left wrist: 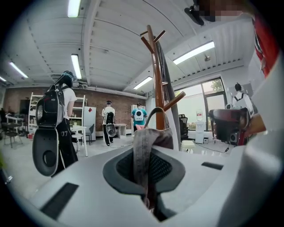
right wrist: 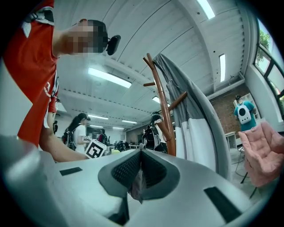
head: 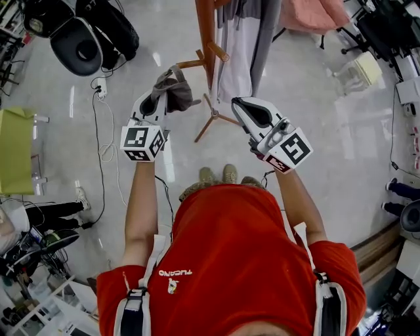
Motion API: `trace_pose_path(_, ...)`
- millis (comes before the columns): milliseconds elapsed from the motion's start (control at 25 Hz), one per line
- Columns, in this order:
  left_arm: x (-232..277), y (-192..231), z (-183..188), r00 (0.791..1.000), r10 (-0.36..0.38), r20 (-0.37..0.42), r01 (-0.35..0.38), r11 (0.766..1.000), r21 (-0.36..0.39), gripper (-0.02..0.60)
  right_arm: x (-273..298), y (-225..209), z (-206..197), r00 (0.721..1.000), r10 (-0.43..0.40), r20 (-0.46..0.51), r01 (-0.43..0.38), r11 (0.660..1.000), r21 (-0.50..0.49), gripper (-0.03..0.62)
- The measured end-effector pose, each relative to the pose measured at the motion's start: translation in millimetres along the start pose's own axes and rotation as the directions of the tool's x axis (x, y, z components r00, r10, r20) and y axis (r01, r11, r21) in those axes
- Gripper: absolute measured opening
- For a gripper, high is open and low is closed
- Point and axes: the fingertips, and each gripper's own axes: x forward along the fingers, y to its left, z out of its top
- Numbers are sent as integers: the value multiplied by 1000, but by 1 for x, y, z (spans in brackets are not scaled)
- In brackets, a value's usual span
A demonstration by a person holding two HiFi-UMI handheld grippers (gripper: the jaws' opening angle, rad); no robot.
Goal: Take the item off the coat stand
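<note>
My left gripper [head: 161,98] is shut on a grey cloth item [head: 173,89], a crumpled cap or small bag with a strap loop. In the left gripper view the cloth [left wrist: 148,139] runs down between the closed jaws. It is held close beside a lower peg [head: 189,63] of the brown wooden coat stand [head: 206,36]. I cannot tell whether the loop still touches the peg. My right gripper [head: 237,105] is shut and holds nothing, just right of the pole [right wrist: 162,99].
A grey and white garment [head: 239,46] hangs on the stand's far side. The stand's feet [head: 213,118] spread on the glossy floor. A black bag [head: 79,39] stands at the left, cables [head: 98,131] run below it, and pink cloth [head: 312,13] lies at the upper right.
</note>
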Motion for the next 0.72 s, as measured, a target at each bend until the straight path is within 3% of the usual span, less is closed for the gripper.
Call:
trace_pose_path(160,-22,-12,14,1000,13,8,-13,1000,-17,14,2,6,2,1000,17,15,-17,1000,3,25)
trace_pose_path(440,-56,-39,42,999,14,35,-10,994,-110,14,-4,17,14,999,26,38,-25,1000,-17,25)
trace_pose_path(720,-71,-50,57,998,2,60,4,996,-94,14,-5,16,20,999,-4,33,6,998,-68,24)
